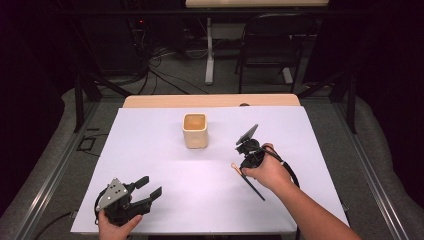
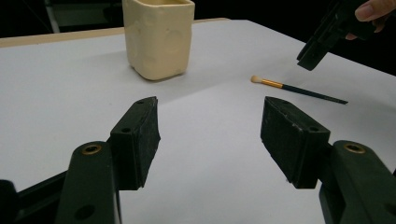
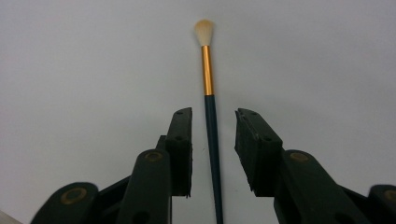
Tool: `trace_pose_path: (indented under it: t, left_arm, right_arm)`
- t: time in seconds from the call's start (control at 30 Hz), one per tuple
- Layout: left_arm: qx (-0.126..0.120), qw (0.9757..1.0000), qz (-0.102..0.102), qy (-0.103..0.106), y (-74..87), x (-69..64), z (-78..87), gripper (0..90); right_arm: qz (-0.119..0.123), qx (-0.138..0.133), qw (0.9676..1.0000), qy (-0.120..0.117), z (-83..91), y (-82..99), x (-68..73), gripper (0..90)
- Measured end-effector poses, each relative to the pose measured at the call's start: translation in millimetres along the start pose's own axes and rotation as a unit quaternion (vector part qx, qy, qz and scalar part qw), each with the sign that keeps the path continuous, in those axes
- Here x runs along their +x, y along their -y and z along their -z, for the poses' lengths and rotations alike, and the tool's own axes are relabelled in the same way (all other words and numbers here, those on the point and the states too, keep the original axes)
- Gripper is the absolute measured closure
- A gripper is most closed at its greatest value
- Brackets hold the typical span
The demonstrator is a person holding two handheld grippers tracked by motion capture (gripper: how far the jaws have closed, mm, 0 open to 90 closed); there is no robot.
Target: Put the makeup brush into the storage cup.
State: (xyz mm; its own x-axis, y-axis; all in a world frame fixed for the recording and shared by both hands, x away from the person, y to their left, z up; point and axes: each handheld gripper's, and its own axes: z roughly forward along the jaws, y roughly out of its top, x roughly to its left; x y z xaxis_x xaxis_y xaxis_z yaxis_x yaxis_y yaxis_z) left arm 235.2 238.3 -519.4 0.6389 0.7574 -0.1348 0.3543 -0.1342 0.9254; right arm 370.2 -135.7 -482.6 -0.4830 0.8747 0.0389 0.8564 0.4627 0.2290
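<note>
A thin brush [image 3: 212, 140] with a dark handle, gold ferrule and pale tip lies flat on the white sheet [image 1: 150, 145], right of centre. My right gripper [image 3: 214, 115] is open and points down over it, one jaw on each side of the handle and neither touching it. In the high view the brush [image 1: 255, 187] shows below the right gripper [image 1: 246, 159]. A cream square cup [image 1: 195, 130] stands upright at mid table. My left gripper [image 1: 152, 186] rests open near the front left corner, holding nothing. From the left gripper [image 2: 211, 107] I see the cup [image 2: 159, 37] and brush [image 2: 299, 90] ahead.
The white sheet covers a wooden table whose far edge [image 1: 210, 101] shows behind the cup. A dark chair [image 1: 275, 40] and cables stand on the floor beyond. Open sheet lies between the two grippers.
</note>
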Motion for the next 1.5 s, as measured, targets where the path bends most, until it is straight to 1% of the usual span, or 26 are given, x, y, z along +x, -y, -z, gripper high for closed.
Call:
trace_pose_path:
  t: [0.17,0.23,0.27,0.3,0.33,0.37,0.4,0.43,0.47,0.5,0.53,0.57,0.6,0.67,0.7,0.73,0.77,0.8,0.87,0.93,0.97,1.0,1.1,1.13,1.2,1.5]
  left_arm:
    - [0.0,1.0,-0.001,0.0,-0.1,0.7,0.1,37.1]
    - [0.0,1.0,0.0,0.0,0.0,0.3,-0.1,37.1]
    - [0.0,1.0,0.0,0.0,0.0,0.2,-0.2,37.1]
    - [0.001,1.0,0.0,0.0,0.0,0.2,-0.3,37.2]
    - [0.0,1.0,-0.001,0.003,0.0,0.3,-0.5,37.1]
    - [0.001,1.0,-0.001,0.002,0.0,0.3,-0.4,37.1]
    - [0.0,1.0,0.0,0.002,0.0,0.3,-0.4,37.1]
    - [0.001,1.0,0.0,0.0,0.0,0.2,-0.3,37.1]
    - [0.001,1.0,0.0,0.0,0.0,0.3,-0.3,37.2]
    - [0.001,1.0,0.0,-0.001,0.1,0.4,-0.4,37.4]
    - [0.002,1.0,-0.002,-0.001,0.1,0.7,-0.4,37.5]
    - [0.002,1.0,-0.002,0.0,0.1,0.6,-0.5,37.6]
    - [0.002,1.0,-0.002,0.002,0.1,0.7,-0.6,37.7]
    - [0.002,1.0,-0.003,0.0,0.1,0.5,-0.3,37.9]
    - [0.002,1.0,-0.003,0.0,0.1,0.5,-0.3,38.0]
    - [0.002,1.0,-0.001,0.0,0.1,0.4,-0.3,38.0]
    - [0.002,1.0,-0.001,0.0,0.2,0.5,-0.3,38.0]
    - [0.002,1.0,-0.003,-0.001,0.1,0.9,-0.3,38.0]
    - [0.002,1.0,-0.003,0.0,0.1,1.0,-0.4,38.0]
    - [0.003,1.0,-0.003,-0.001,0.1,1.0,-0.4,38.0]
    - [0.003,1.0,-0.003,-0.001,0.1,1.1,-0.5,38.0]
    - [0.003,1.0,-0.003,-0.001,0.1,1.0,-0.5,38.0]
    - [0.003,1.0,-0.003,-0.001,0.1,1.0,-0.4,38.0]
    - [0.003,1.0,-0.003,-0.001,0.1,1.1,-0.4,38.0]
    - [0.003,1.0,-0.003,-0.001,0.1,1.2,-0.4,38.0]
    - [0.004,1.0,-0.003,0.001,0.1,1.3,-0.6,38.0]
  right_arm:
    - [0.001,0.009,1.0,0.004,-3.2,-1.3,3.9,69.0]
    - [0.01,0.009,0.9999,-0.001,-4.7,-2.5,2.9,69.5]
    - [-0.007,0.003,1.0,-0.004,-6.4,-2.3,5.2,69.8]
    - [0.007,0.001,1.0,-0.004,-8.0,-3.6,3.7,70.0]
    - [0.012,0.009,0.9999,-0.002,-8.6,-4.8,3.5,70.3]
    - [0.003,0.018,0.9998,-0.003,-9.4,-5.8,4.9,70.4]
    - [0.015,0.007,0.9999,-0.003,-13.1,-6.3,3.7,70.5]
    - [0.005,0.024,0.9997,-0.001,-13.0,-7.6,5.6,70.6]
    - [0.0,-0.016,0.9998,-0.01,-19.8,-5.9,6.1,70.6]
    - [0.0,-0.059,0.998,-0.022,-27.5,-5.2,6.0,70.7]
    - [0.048,0.15,0.987,0.032,-1.0,-20.8,4.3,70.7]
    - [0.055,0.156,0.9856,0.038,-1.0,-22.5,3.8,70.7]
    - [0.014,0.016,0.9998,-0.002,-20.3,-11.3,4.6,70.7]
    - [0.008,0.026,0.9996,0.002,-19.9,-12.6,4.0,70.4]
    - [0.015,0.031,0.9994,0.001,-19.5,-13.6,2.5,70.0]
    - [0.011,0.018,0.9998,-0.004,-21.6,-12.9,2.3,69.8]
    - [-0.006,-0.018,0.9997,-0.013,-26.6,-10.7,3.2,69.6]
    - [0.001,-0.021,0.9997,-0.014,-27.2,-11.0,1.6,69.5]
    - [0.012,0.032,0.9994,0.001,-19.9,-14.8,0.2,69.5]
    - [0.013,0.049,0.9987,0.005,-17.9,-16.3,-0.4,69.4]
    - [0.013,0.046,0.9989,0.005,-18.8,-16.2,-0.8,69.3]
    - [0.007,0.017,0.9998,-0.005,-23.3,-14.5,-1.2,69.3]
    - [0.008,0.025,0.9996,-0.004,-23.2,-15.7,-1.9,69.2]
    - [0.007,0.019,0.9998,-0.003,-24.2,-15.5,-1.7,69.2]
    - [-0.002,0.02,0.9998,-0.004,-24.7,-15.5,-0.6,69.2]
    - [0.007,0.029,0.9996,0.001,-25.9,-16.4,-0.3,69.3]
